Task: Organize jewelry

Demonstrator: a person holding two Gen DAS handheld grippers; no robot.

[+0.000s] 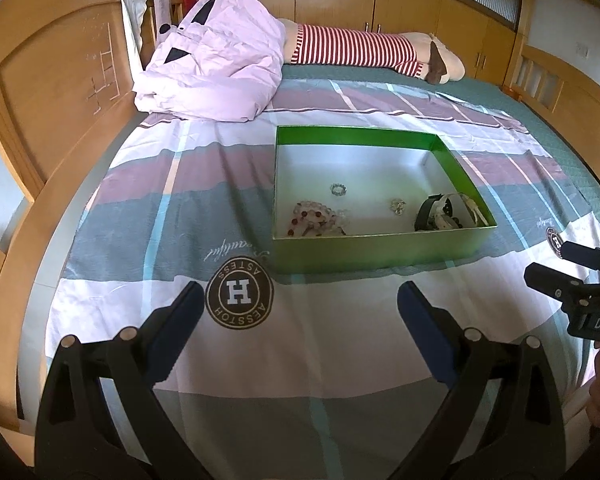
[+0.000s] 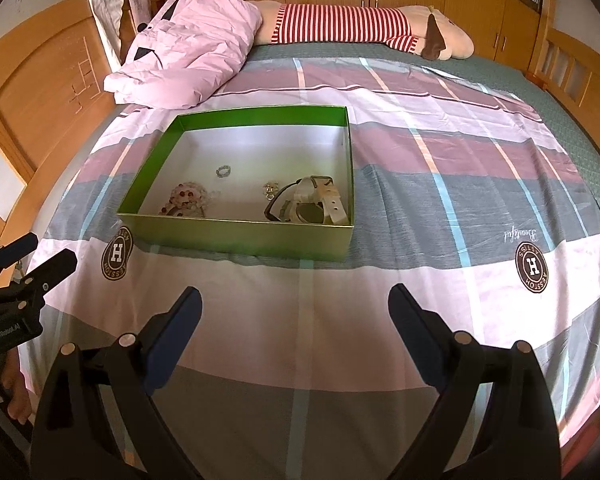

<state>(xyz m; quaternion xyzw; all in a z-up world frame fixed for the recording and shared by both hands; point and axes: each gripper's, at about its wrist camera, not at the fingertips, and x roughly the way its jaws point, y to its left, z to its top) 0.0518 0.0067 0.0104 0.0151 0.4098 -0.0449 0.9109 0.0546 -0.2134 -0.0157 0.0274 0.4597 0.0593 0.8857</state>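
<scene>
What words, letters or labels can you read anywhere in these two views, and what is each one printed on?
"H", ringed by "AESSTOH" and "ASTESS": round badge on the bedsheet.
"Beautiful", cursive, uncertain: bedsheet script.
"DAS", cut off: right gripper body.
"GenRobot.AI", small, partly legible: left gripper body.
Green box: no text.

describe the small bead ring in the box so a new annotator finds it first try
Find the green box on the striped bedsheet. On its white floor, the small bead ring lies alone, farther back than the rest. Unlike the pink bead bracelets and the watches, it is one tiny greyish loop touching nothing.
</scene>
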